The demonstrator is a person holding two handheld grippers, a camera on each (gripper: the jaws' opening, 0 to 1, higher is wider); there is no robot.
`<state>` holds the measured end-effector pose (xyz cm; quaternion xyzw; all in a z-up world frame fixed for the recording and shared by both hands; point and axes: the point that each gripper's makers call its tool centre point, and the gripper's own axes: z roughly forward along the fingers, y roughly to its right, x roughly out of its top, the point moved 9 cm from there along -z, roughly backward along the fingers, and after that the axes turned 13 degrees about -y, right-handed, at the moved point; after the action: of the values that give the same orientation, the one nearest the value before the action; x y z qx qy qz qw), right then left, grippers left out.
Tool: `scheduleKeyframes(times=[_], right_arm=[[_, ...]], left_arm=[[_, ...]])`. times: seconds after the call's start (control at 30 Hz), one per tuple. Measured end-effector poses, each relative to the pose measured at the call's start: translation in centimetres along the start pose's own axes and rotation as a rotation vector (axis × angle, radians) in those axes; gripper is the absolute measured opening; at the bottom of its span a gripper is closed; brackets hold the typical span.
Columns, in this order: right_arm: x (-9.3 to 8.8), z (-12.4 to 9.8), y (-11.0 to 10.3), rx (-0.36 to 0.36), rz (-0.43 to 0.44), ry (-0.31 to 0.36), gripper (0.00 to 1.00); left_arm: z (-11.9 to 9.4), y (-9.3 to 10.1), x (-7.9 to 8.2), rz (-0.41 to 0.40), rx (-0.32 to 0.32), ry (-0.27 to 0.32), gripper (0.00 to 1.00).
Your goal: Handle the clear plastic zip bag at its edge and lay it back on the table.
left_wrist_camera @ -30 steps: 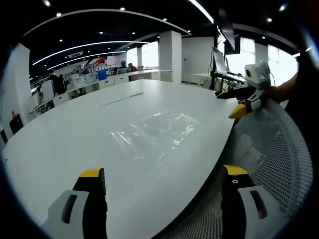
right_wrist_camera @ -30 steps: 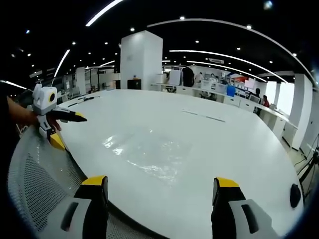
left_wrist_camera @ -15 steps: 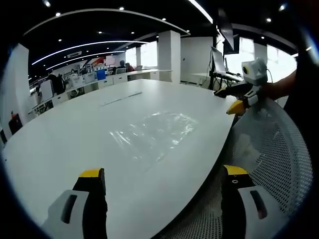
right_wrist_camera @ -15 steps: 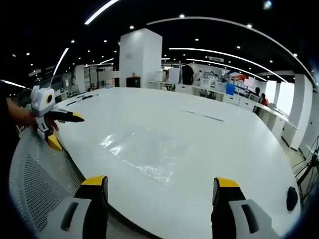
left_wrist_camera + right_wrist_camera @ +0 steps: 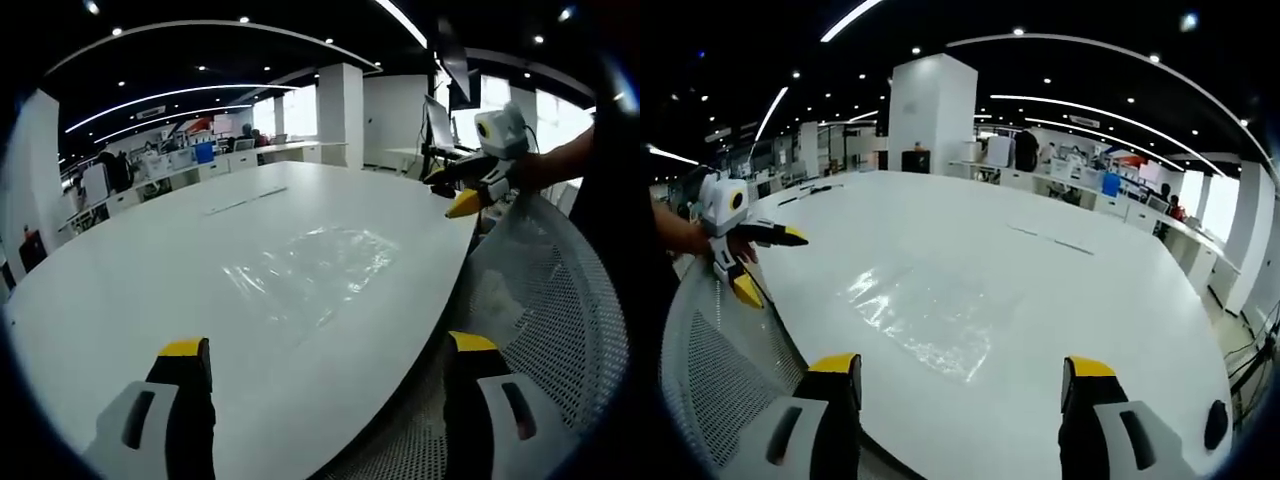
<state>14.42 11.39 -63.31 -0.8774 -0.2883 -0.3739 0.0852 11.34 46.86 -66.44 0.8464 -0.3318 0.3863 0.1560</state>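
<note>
Clear zip bag [image 5: 305,268]: crinkled, glossy, flat on white table [image 5: 120,270], ahead of both sets of jaws. Left gripper [image 5: 325,352] and right gripper [image 5: 960,366]: jaws wide apart, empty.

A large white oval table [image 5: 150,260] sits beside a white mesh chair back [image 5: 560,300]; a square white pillar [image 5: 930,115] stands behind it.

Table [image 5: 120,270], white, rounded edge, glossy top.
Contents: 1 clear plastic zip bag [image 5: 310,265], crinkled, lying flat near the curved edge; 2 thin strips [image 5: 1045,237] farther back.
</note>
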Motion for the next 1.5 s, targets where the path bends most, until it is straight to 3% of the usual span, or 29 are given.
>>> scheduleKeyframes(times=[0.9,1.5], right_arm=[[2.2,2.8,1.9,-0.007,-0.025,-0.09,0.73],[1.9,4.6,1.8,0.007,-0.043,-0.145,0.64]], left_arm=[[-0.3,0.7,0.7,0.007,0.007,-0.001,0.96],[-0.4,0.6,0.9,0.004,0.012,0.011,0.96]])
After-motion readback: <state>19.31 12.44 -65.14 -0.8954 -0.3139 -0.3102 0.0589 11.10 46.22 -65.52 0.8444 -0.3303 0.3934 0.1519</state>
